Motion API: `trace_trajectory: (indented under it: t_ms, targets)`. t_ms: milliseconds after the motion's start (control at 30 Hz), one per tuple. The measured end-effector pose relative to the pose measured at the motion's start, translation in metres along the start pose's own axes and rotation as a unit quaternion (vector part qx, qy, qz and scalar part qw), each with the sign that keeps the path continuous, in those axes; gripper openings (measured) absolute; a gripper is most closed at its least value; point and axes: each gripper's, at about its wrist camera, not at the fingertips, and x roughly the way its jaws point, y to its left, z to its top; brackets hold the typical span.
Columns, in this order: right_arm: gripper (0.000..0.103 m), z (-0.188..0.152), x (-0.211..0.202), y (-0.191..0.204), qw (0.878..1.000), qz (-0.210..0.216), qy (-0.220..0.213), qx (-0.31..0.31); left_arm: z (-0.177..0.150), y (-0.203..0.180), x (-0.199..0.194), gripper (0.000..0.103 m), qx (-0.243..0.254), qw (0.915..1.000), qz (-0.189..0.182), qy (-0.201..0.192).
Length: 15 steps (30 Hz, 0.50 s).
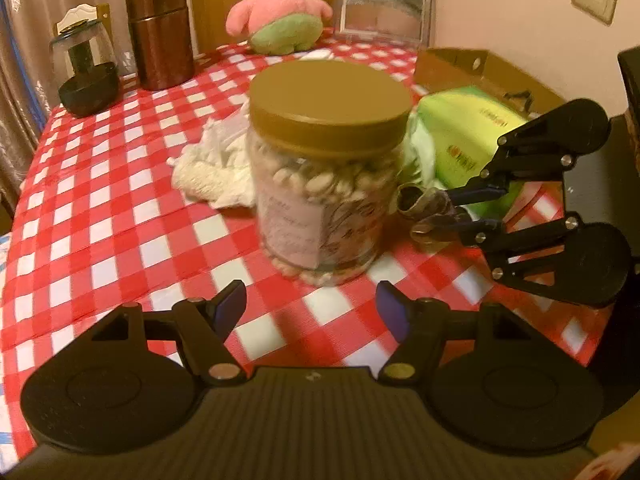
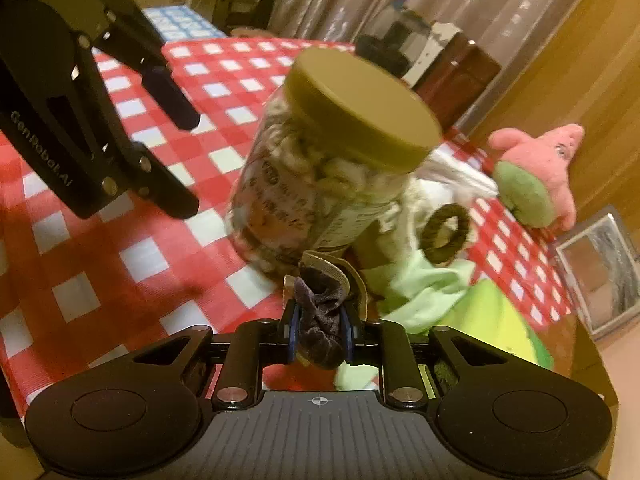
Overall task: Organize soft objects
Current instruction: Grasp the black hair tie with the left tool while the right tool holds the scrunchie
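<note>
A red-and-white checked tablecloth (image 1: 100, 208) covers the table. The clear plastic jar (image 1: 320, 216) has a mustard-tan lid and pale beige contents. The plush starfish toy (image 1: 276, 12) is pink with green shorts. The tissue pack (image 1: 468, 136) is lime green, the crumpled towel (image 1: 212, 168) cream, and the bunched sock (image 2: 320, 320) dark purple-brown with a tan cuff.

1. The clear plastic jar with the tan lid (image 1: 326, 168) is smeared, so I cannot read its label.
2. It hides much of the cream knitted cloth (image 1: 208, 172) behind it.
3. My right gripper (image 2: 320, 330) covers the middle of the dark crumpled sock (image 2: 322, 312) it pinches.
4. The green tissue pack (image 1: 468, 136) is partly behind my right gripper's linkage.
5. The silver picture frame (image 2: 600, 272) is cut by the picture's edge.
</note>
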Motion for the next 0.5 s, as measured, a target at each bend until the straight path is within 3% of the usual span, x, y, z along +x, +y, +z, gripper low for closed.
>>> trace_trajectory:
  t_ms: [233,500]
  targets:
    - [0.021,0.002,-0.037,-0.021,0.998,-0.023,-0.041,0.042,0.015,-0.008,-0.027,0.068,0.003,0.9994,0.002,-0.033]
    - [0.021,0.009,-0.078,-0.084,0.992,0.009,-0.058,0.110,0.062,-0.015,-0.063,0.067,0.040,0.9974,-0.011,-0.060]
